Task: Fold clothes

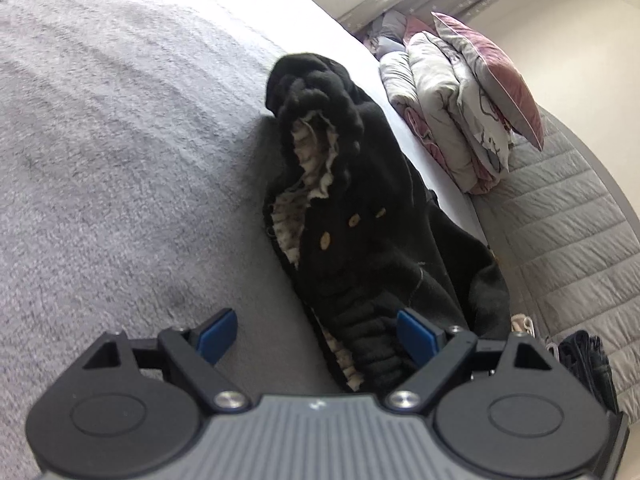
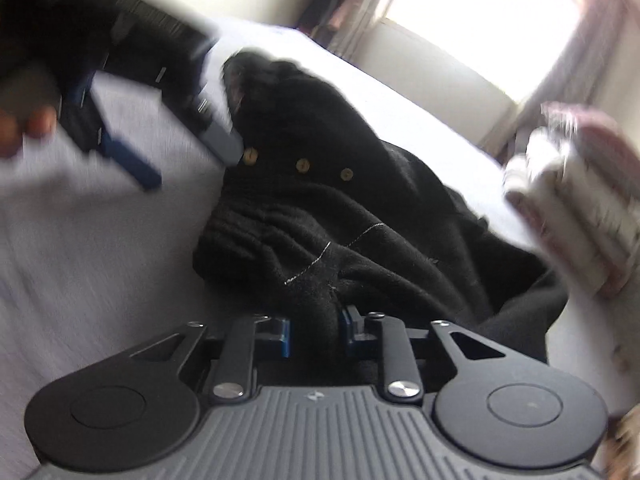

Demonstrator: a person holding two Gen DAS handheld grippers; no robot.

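A black fleece jacket [image 1: 360, 220] with wooden buttons and a cream lining lies crumpled on the grey bed cover [image 1: 120, 160]. My left gripper [image 1: 316, 332] stands wide open at the jacket's near hem; its right fingertip [image 1: 416, 334] is over the cloth and its left one over the bare cover. In the right wrist view the jacket [image 2: 340, 208] fills the middle, and my right gripper [image 2: 316, 334] is shut on a fold of its black cloth. The left gripper [image 2: 184, 156] also shows there, blurred, near the buttons, held by a hand [image 2: 24, 128].
A stack of folded bedding [image 1: 452, 120] with a pink pillow [image 1: 492, 76] on top stands beyond the jacket at the right. A quilted grey surface [image 1: 560, 240] runs along the right edge, with a dark item [image 1: 588, 364] at its foot. A bright window [image 2: 480, 20] is behind.
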